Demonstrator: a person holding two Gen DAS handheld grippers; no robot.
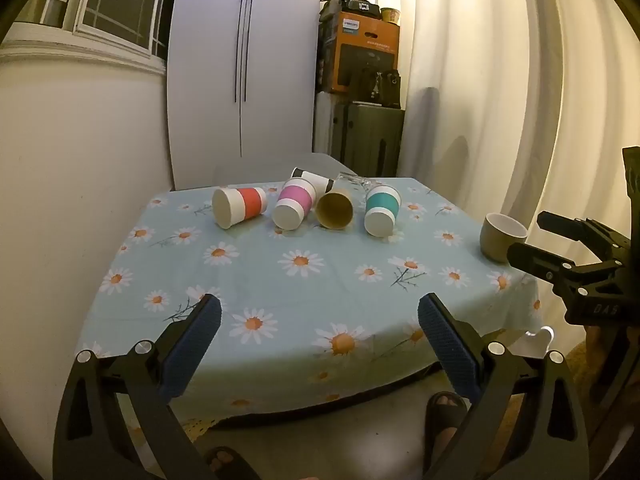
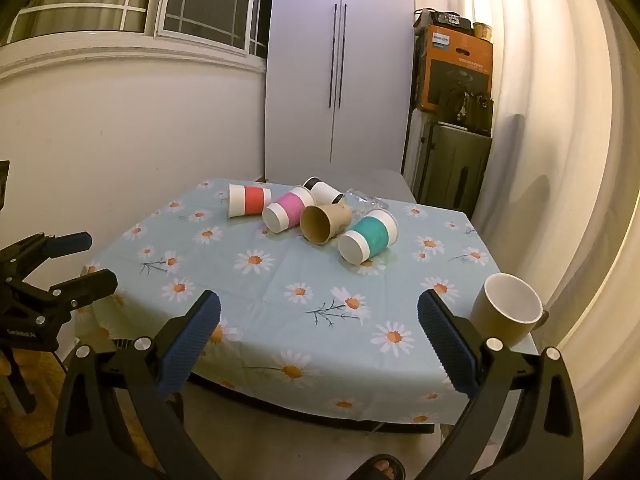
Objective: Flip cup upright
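Several paper cups lie on their sides at the far part of the table: a red-banded cup [image 1: 240, 207] [image 2: 249, 201], a pink one [image 1: 294, 206] [image 2: 287, 209], a plain brown one [image 1: 335, 209] [image 2: 325, 222], a teal one [image 1: 382, 210] [image 2: 368, 240] and a black-and-white one [image 1: 314, 179] [image 2: 324, 191]. A clear glass [image 1: 354, 181] [image 2: 364, 200] lies behind them. An olive mug [image 1: 502, 237] [image 2: 508, 312] stands upright at the right edge. My left gripper [image 1: 320, 320] is open and empty over the near edge. My right gripper [image 2: 319, 318] is open and empty, just left of the mug.
The table has a light blue daisy cloth [image 1: 300, 280] [image 2: 320, 280]. A white cupboard [image 1: 244, 60] and stacked boxes [image 1: 366, 56] stand behind it, a curtain [image 1: 500, 100] to the right. The right gripper shows in the left wrist view [image 1: 560, 248], the left one in the right wrist view [image 2: 68, 264].
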